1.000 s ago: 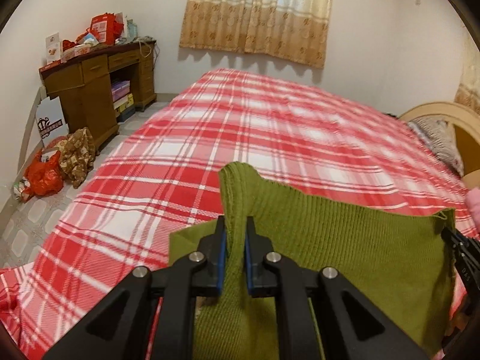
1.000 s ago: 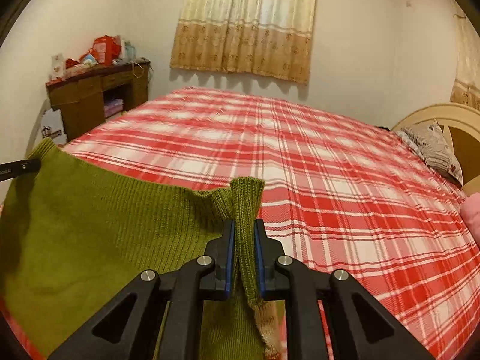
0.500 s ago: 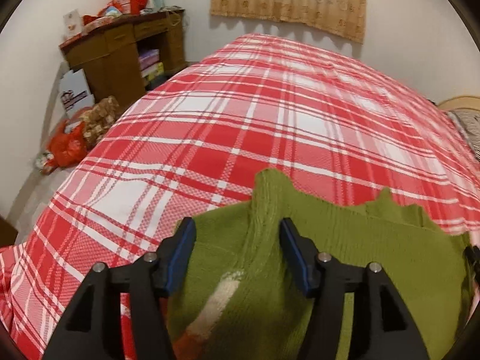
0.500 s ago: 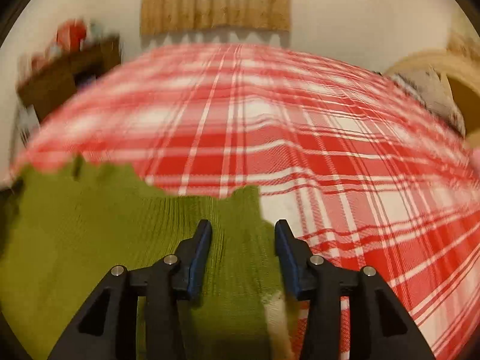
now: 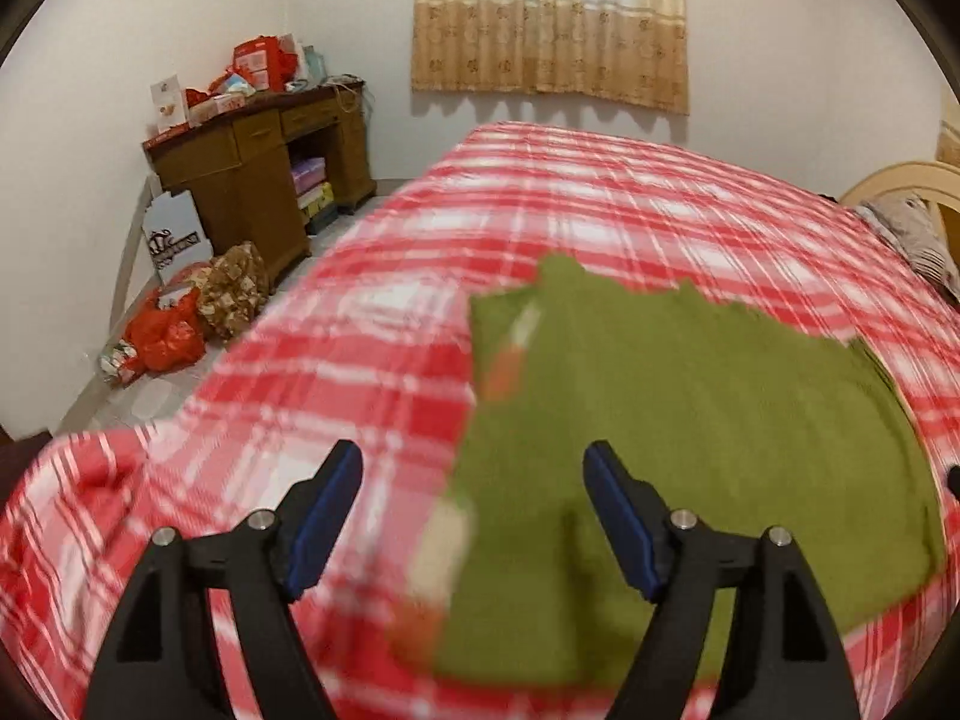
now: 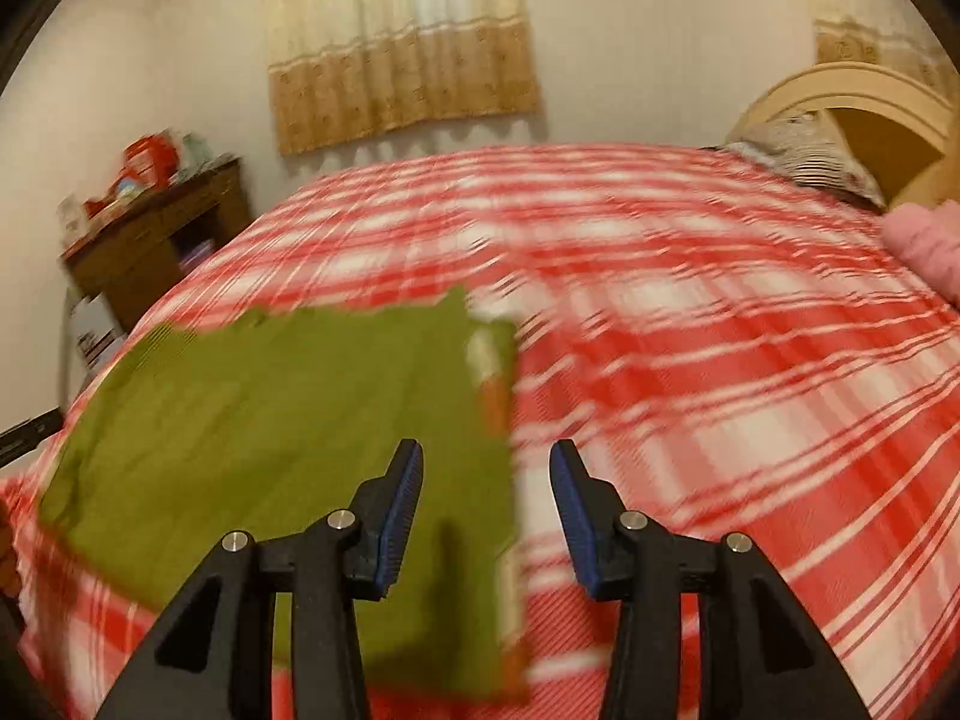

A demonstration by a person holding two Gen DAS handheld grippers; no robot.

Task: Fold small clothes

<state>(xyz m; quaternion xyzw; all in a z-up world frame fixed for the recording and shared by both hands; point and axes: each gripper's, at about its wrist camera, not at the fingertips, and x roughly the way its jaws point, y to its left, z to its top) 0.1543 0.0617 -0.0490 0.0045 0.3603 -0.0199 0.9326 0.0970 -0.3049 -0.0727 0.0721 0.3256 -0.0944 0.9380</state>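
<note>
Left wrist view
Writing: a white board leaning by the desk at far left carries a dark printed logo, too small to read.
Hard to make out: the near bedspread and the garment's near edge are smeared by motion blur.
Garment: an olive-green knitted piece lies flat on the red-and-white plaid bed, right of centre; a white-and-orange trim runs along its left edge.
Left gripper: its jaws are opening, wide apart, with the garment's left edge below the gap and untouched.

Right wrist view
Cut off: something pink at the far right edge, possibly clothing.
Garment: the green knit lies left of centre, folded into a rough rectangle.
Right gripper: fingers moderately apart and gripping nothing; the garment's right edge lies beneath.
</note>
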